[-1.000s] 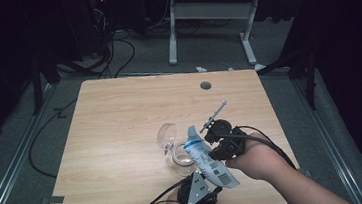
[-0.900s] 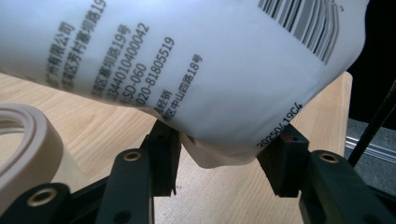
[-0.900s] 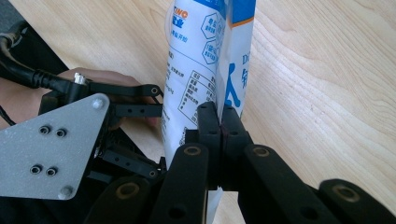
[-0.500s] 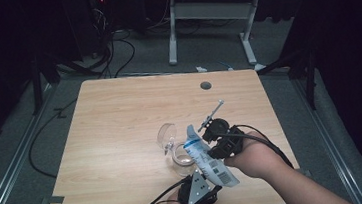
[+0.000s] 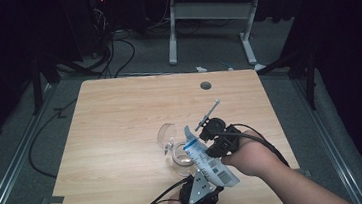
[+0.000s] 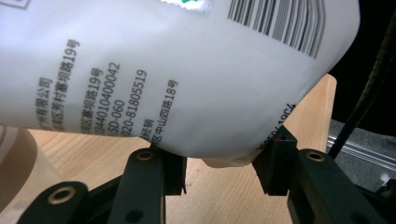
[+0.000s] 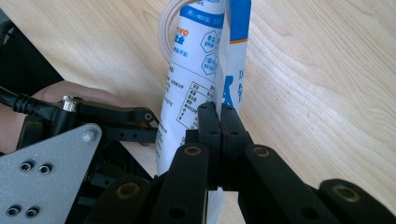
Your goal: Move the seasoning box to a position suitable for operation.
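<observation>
A white pouch (image 5: 205, 159) with blue print and a barcode hangs tilted over the table's front right, held between both grippers. My left gripper (image 6: 224, 158) comes up from the front edge (image 5: 204, 177). Its jaws have just been closing, and their pads now press on the pouch's rounded bottom (image 6: 187, 84). My right gripper (image 7: 219, 112) is shut on the pouch's flat side seam (image 7: 231, 56), to the right of the pouch (image 5: 211, 135) in the high view. A clear stemmed glass (image 5: 168, 136) lies on its side just left of the pouch.
The wooden table (image 5: 120, 118) has a round cable hole (image 5: 205, 85) near its far edge. Black cables trail from both grippers over the front edge. Beyond the table stand a white desk frame (image 5: 210, 8) and floor cables (image 5: 113, 43).
The right hand has edged slightly left with the upper part of the pouch. The left hand has stayed in place under it.
</observation>
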